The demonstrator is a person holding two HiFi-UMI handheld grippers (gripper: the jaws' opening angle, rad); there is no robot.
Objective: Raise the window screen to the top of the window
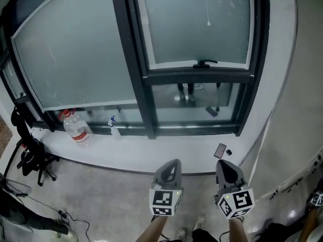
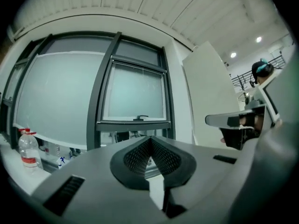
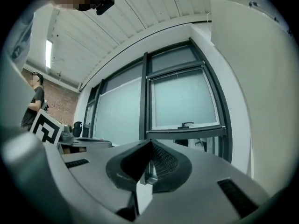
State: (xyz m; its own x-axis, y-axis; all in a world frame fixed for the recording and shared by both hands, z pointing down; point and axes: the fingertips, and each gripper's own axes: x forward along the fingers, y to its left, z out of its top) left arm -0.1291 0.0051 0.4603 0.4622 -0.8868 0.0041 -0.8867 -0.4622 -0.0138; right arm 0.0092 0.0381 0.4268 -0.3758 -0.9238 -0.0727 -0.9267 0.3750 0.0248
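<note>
I hold two grey two-jaw grippers side by side, both pointing level at a dark-framed window. My left gripper is clenched, its ribbed black pads meeting at the tips with nothing between them. My right gripper is likewise closed tip to tip and empty. Neither touches anything.

The pale frosted window screen lies ahead of and above both grippers, well apart from them, in the narrower right-hand pane. Its lower bar carries one small black handle, and clear glass shows beneath that bar. One larger frosted pane stands ahead and to the left of my left gripper.

On the white sill, one dark flat phone lies just ahead of my right gripper. Far to the left of my left gripper stand a clear plastic bottle with a red label and one small spray bottle with a blue top.
</note>
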